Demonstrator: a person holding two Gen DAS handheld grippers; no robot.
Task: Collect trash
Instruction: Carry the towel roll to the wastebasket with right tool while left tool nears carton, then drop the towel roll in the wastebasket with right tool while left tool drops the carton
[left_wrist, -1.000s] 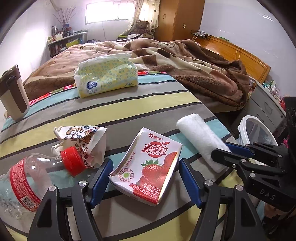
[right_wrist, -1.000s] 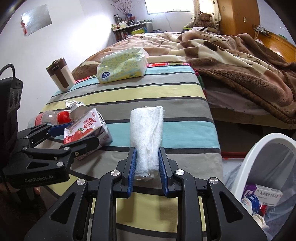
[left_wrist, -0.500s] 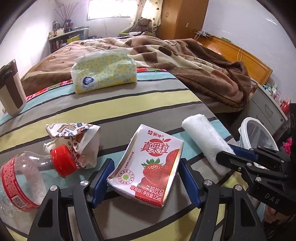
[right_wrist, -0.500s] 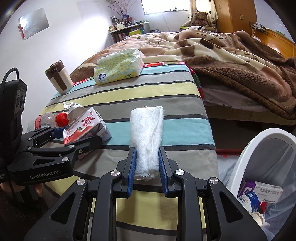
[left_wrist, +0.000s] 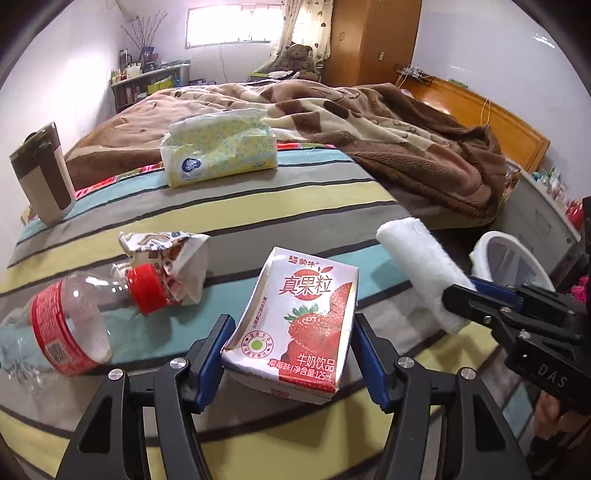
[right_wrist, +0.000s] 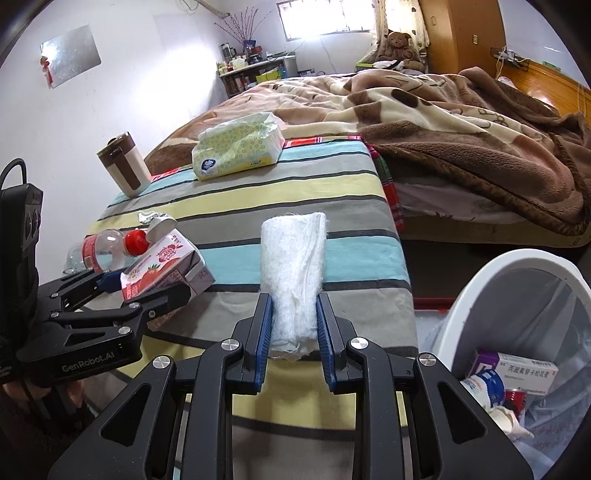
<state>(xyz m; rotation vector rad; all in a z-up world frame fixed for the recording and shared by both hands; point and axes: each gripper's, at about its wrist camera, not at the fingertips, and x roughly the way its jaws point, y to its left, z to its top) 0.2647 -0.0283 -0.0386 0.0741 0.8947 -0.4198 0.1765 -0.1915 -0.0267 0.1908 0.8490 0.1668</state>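
A strawberry milk carton (left_wrist: 299, 325) stands tilted between the blue pads of my left gripper (left_wrist: 291, 328), whose jaws are closing; both pads touch its sides. In the right wrist view the carton (right_wrist: 162, 266) sits in the left gripper (right_wrist: 147, 284) at the table's left. My right gripper (right_wrist: 294, 299) is shut on the near end of a white rolled cloth (right_wrist: 291, 258) lying on the striped tablecloth (right_wrist: 295, 184). An empty plastic bottle (left_wrist: 70, 325) with a red cap and a crumpled wrapper (left_wrist: 170, 251) lie left of the carton.
A white bin (right_wrist: 517, 258) with a liner and several discarded items stands below the table's right edge. A tissue pack (left_wrist: 221, 151) and a brown-and-cream mug (left_wrist: 42, 181) stand at the far side. A bed with a brown blanket (left_wrist: 424, 147) lies beyond.
The left gripper's jaws have narrowed around the carton, and the carton's far end now looks raised. The right gripper still holds the cloth in the same place.
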